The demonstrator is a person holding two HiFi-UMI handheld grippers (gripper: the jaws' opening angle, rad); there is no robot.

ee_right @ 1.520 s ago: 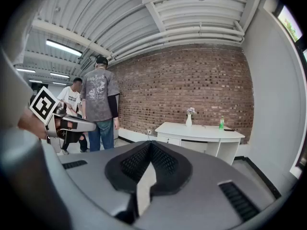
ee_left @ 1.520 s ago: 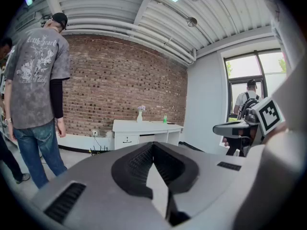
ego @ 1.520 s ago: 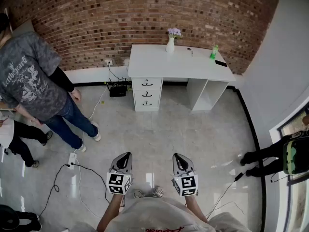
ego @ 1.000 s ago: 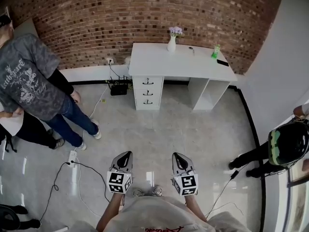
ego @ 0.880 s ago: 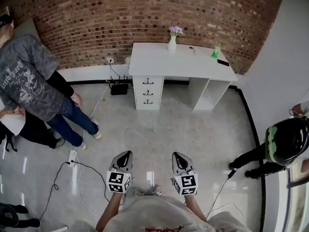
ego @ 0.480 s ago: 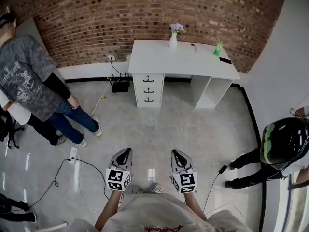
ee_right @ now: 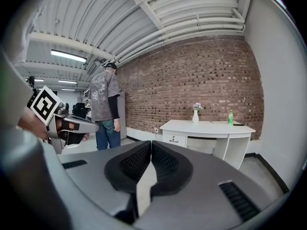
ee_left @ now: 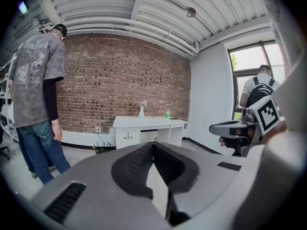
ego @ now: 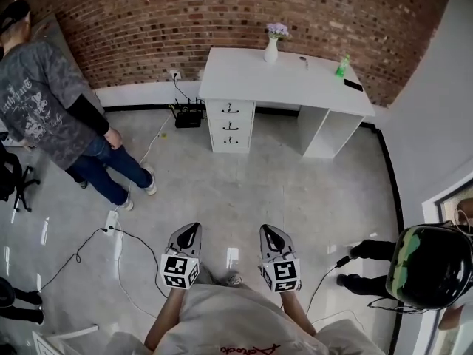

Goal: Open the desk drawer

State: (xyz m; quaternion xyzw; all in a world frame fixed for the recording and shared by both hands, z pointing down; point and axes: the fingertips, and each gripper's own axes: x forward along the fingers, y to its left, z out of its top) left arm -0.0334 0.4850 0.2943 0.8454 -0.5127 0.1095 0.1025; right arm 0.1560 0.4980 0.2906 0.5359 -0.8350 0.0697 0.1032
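Observation:
A white desk [ego: 281, 80] stands against the brick wall, far across the floor from me. Its stack of three drawers [ego: 231, 126] with dark handles is shut. The same desk [ee_left: 148, 122] [ee_right: 211, 126] shows small in both gripper views. My left gripper [ego: 191, 233] and right gripper [ego: 269, 231] are held side by side low in the head view, well short of the desk, both pointing at it. Each has its jaw tips meeting with nothing between them. A white vase with flowers [ego: 273, 43], a green bottle [ego: 341, 66] and a dark flat object [ego: 353, 85] sit on the desk top.
A person in a grey printed shirt and jeans [ego: 52, 117] stands at the left. Another person in a dark helmet [ego: 429, 265] is at the lower right. Cables [ego: 118, 235] and a power strip lie on the floor at left; a black box [ego: 188, 117] sits beside the desk.
The desk has shifted right and slightly lower in the head view as I moved toward it. The helmeted person came in closer at the right. Both grippers stay shut side by side.

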